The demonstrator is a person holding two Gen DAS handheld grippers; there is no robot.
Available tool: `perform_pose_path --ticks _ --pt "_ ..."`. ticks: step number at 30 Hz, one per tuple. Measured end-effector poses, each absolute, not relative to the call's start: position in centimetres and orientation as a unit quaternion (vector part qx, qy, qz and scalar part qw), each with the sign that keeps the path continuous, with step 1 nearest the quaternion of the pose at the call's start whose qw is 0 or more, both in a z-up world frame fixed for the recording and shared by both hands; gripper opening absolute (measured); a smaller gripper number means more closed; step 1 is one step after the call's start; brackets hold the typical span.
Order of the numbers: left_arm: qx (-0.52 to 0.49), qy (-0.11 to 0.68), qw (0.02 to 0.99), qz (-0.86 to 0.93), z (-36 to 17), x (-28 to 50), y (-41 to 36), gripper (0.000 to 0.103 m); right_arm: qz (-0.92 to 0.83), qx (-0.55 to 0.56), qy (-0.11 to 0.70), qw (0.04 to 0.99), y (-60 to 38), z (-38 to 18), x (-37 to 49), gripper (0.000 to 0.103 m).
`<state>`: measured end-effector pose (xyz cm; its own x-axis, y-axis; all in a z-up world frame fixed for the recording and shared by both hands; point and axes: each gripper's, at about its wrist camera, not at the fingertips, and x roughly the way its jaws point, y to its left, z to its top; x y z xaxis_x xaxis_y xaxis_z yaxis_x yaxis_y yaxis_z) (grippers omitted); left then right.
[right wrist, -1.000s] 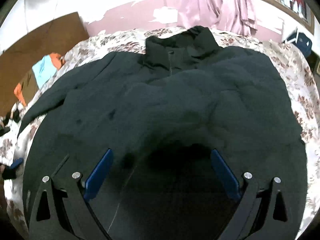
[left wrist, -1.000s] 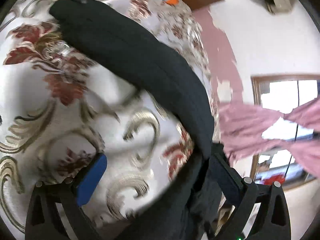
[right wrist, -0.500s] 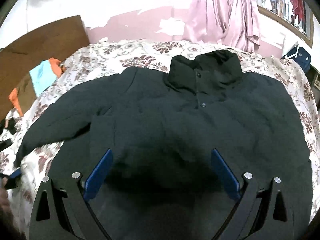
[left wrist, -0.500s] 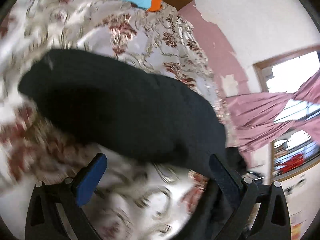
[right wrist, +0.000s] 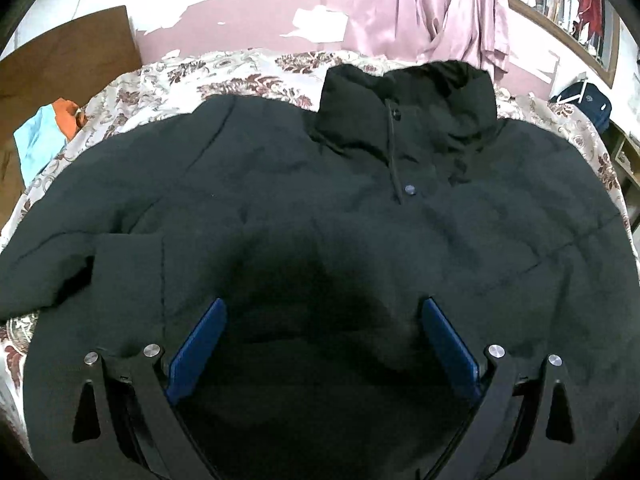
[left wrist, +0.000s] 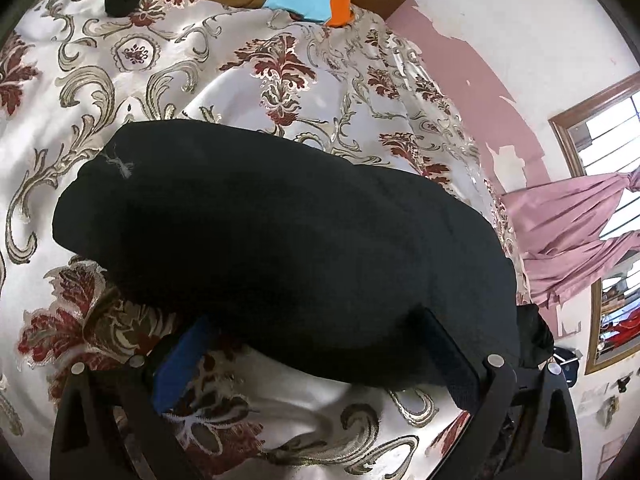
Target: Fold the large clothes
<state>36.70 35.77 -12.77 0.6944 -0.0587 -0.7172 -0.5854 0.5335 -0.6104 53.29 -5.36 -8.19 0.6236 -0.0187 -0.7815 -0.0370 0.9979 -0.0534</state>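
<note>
- The bed (left wrist: 168, 92), under a white cover with red and gold flowers, fills the left wrist view; in the right wrist view only its far and left margins show around the garment.
- The black jacket (right wrist: 320, 200) lies flat on the bed, front up, its long axis running away from the right camera — collar (right wrist: 408, 108) at the far end, toward the pink wall. Its hem is cut off by the lower edge of the view, and the right sleeve runs out of the view.
- The left sleeve (left wrist: 280, 240) lies slantwise over the cover, cuff end toward the upper left of the left wrist view; its shoulder end is hidden behind the right finger.
- The left hand-held gripper (left wrist: 316, 336) has its blue pads apart, the sleeve lying across the gap between them; whether they touch the cloth is hard to make out.
- The right hand-held gripper (right wrist: 324, 332) hovers over the jacket's lower front — pads wide apart, nothing between them but dark cloth below.
</note>
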Motion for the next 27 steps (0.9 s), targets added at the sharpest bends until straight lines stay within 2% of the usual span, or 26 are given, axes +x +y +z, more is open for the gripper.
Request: perform_pose_path --ticks 2,4,6,7,9,10,11,12,15,20,24,27 --pt "-0.454 0.35 0.803 0.162 -12.7 36.6 35.8 0.102 0.007 -0.033 0.442 0.896 -5.3 -8.8 53.5 0.098" --pt "-0.453 0.338 0.81 0.158 -12.6 36.5 35.8 0.09 0.007 -0.032 0.449 0.893 -5.3 -9.4 53.6 0.1" --pt "-0.448 0.321 0.82 0.151 -12.2 36.4 35.8 0.064 0.008 -0.029 0.452 0.891 -5.4 -9.6 53.7 0.1" --pt "-0.443 0.317 0.825 0.152 -12.0 36.3 35.8 0.057 0.009 -0.028 0.453 0.891 -5.4 -9.7 53.6 0.101" --pt "-0.436 0.3 0.835 0.151 -11.6 36.0 36.0 0.031 0.01 -0.027 0.454 0.89 -5.5 -9.5 53.5 0.101" --pt "-0.438 0.293 0.837 0.148 -11.6 35.9 36.2 0.026 0.011 -0.027 0.456 0.889 -5.5 -9.3 53.4 0.101" --pt "-0.443 0.279 0.84 0.145 -11.5 35.5 36.4 0.015 0.012 -0.026 0.456 0.89 -5.6 -9.1 53.3 0.101" --pt "-0.448 0.258 0.845 0.141 -11.4 35.0 36.5 0.011 0.016 -0.021 0.452 0.892 -5.9 -8.7 52.8 0.101" --pt "-0.429 0.207 0.869 0.135 -10.3 33.9 36.0 0.008 0.031 -0.014 0.444 0.895 -6.7 -7.6 51.5 0.101" --pt "-0.324 0.169 0.922 0.126 -6.2 33.5 33.2 0.007 0.061 -0.009 0.45 0.891 -8.7 -6.0 49.7 0.101" --pt "-0.249 0.18 0.944 0.116 -2.8 34.0 31.7 0.007 0.071 -0.027 0.46 0.885 -10.5 -5.8 49.4 0.101" --pt "-0.205 0.184 0.955 0.107 0.8 34.6 30.2 0.007 0.078 0.022 0.445 0.892 -12.5 -4.8 48.7 0.101"
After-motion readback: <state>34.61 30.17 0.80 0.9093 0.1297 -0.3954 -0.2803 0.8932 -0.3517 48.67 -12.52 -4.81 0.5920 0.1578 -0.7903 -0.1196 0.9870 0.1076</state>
